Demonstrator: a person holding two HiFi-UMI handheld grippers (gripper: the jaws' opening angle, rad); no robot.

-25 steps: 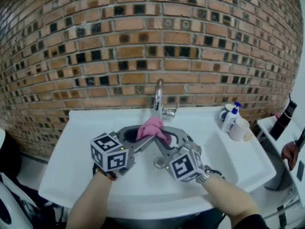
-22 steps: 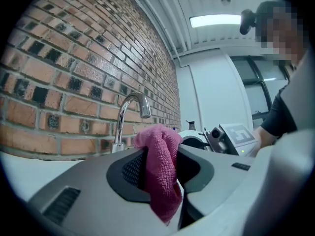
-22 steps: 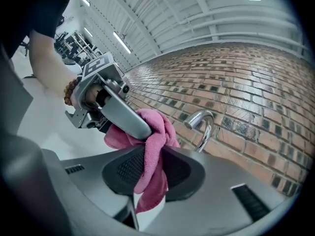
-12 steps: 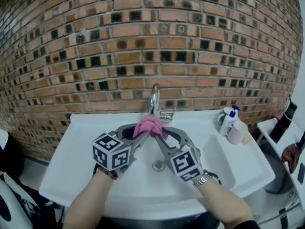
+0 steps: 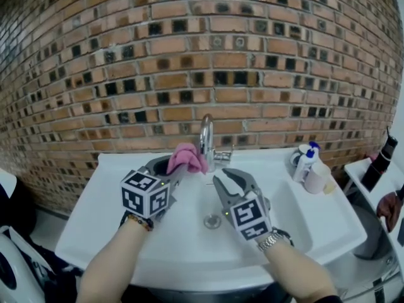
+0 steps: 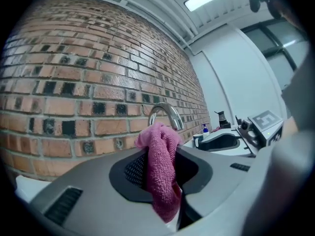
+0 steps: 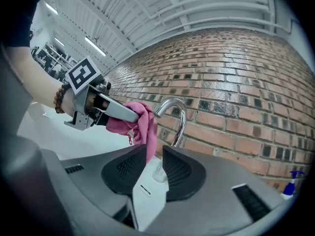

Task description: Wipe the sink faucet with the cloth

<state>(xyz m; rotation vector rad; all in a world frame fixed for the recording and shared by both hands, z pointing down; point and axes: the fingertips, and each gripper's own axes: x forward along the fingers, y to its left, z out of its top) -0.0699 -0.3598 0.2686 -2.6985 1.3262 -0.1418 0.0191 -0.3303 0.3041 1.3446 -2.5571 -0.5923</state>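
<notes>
- Currently: left hand-held gripper (image 5: 172, 168) is clamped on the pink cloth (image 5: 185, 158). Its jaws have just been closing on it.
- The cloth is bunched and held up above the basin, at the left side of the faucet (image 5: 206, 131) neck. It looks to be touching, but contact is hard to confirm from these angles.
- Right hand-held gripper (image 5: 225, 177): jaws apart, just opened, nothing between them. It sits over the basin just right of the faucet base, apart from the cloth.
- White sink (image 5: 107, 219): drain (image 5: 212, 221) at the basin bottom, below and between the two grippers.
- Back-right sink ledge: pump bottle (image 5: 305, 160) with a blue top, pale cup (image 5: 315, 173) just beside it.
- Dark bottle (image 5: 381, 160) stands on a separate surface at far right.
- Brick wall (image 5: 252, 55) behind.
</notes>
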